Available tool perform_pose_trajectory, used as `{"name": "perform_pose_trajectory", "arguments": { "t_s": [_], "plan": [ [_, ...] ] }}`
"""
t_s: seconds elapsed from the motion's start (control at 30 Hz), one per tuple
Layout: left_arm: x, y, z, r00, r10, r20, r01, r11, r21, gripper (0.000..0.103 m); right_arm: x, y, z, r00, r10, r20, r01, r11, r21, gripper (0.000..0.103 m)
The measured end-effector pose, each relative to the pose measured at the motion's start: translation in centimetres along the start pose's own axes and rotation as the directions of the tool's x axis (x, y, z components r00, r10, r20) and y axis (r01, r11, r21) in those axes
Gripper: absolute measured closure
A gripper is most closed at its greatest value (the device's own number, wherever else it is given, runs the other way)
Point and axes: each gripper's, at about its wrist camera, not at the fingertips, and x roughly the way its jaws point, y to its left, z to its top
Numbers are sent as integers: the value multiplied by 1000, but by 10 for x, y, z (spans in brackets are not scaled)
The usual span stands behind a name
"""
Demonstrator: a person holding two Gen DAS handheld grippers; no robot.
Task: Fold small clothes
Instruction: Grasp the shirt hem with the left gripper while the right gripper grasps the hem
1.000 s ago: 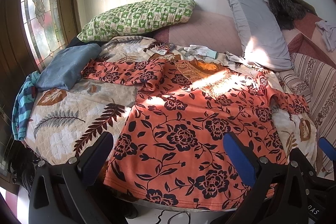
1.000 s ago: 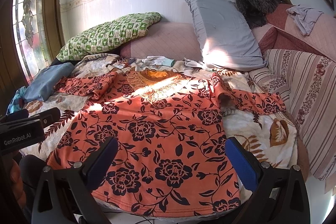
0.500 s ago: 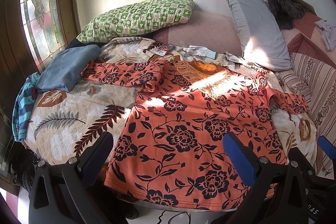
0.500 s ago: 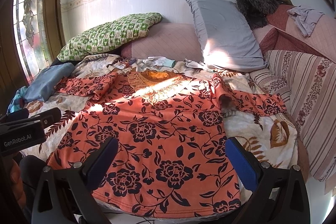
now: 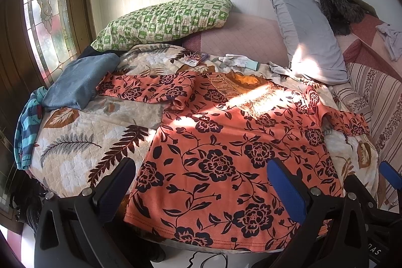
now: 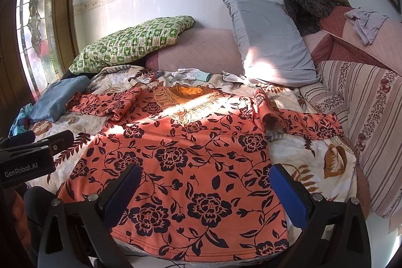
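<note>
The orange long-sleeved top printed with black flowers (image 5: 226, 142) lies spread flat, face up, on the cream quilted bedspread with brown leaf motifs (image 5: 75, 142), its hem at the near edge and both sleeves stretched sideways, so folding looks not yet begun. Judging from this, the next move calls for gripping a sleeve or a side edge of the top and carrying it toward the top's middle. The left gripper (image 5: 201, 182) hovers over the top's hem, jaws spread wide, holding nothing; the right gripper (image 6: 204, 187), beside it above the same hem, is equally wide and empty.
</note>
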Motion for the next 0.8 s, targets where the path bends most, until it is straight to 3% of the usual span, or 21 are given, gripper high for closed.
{"name": "perform_pose_trajectory", "arguments": {
  "t_s": [0.13, 0.2, 0.27, 0.33, 0.4, 0.47, 0.53, 0.6, 0.67, 0.73, 0.8],
  "plan": [
    [11, 8, -2, 998, -50, -46, 49, 999, -24, 0, 5, -3, -1, 1000, 20, -17, -20, 1000, 6, 0],
    [32, 25, -4, 985, -117, -128, 105, 990, -97, 0, 16, -18, -3, 997, 59, -54, -56, 997, 47, 0],
    [59, 53, -9, 967, -165, -195, 124, 970, -207, 0, 41, -51, -11, 982, 126, -142, -102, 981, 163, 0],
    [87, 82, -16, 940, -189, -283, 100, 948, -301, 0, 75, -94, -29, 930, 252, -267, -152, 926, 346, 0],
    [107, 106, -26, 923, -181, -339, 53, 933, -355, 0, 109, -131, -51, 863, 301, -406, -86, 879, 469, 0],
    [118, 126, -36, 921, -144, -362, -5, 924, -382, 0, 124, -152, -66, 835, 315, -450, -55, 863, 502, 0],
    [127, 140, -47, 918, -117, -378, -47, 916, -398, 0, 134, -163, -77, 823, 323, -467, -44, 856, 515, 0],
    [139, 146, -58, 902, -125, -413, -55, 916, -398, 0, 144, -168, -83, 809, 339, -479, -50, 853, 519, 0],
    [146, 144, -67, 890, -137, -434, -46, 921, -386, 0, 148, -172, -86, 819, 278, -502, 4, 872, 489, 0],
    [144, 140, -71, 897, -144, -418, -26, 927, -375, 0, 149, -175, -85, 824, 255, -505, 17, 881, 472, 0],
    [139, 137, -71, 912, -134, -389, -17, 932, -361, 0, 150, -176, -88, 817, 316, -483, -37, 864, 503, 1]
  ]
}}
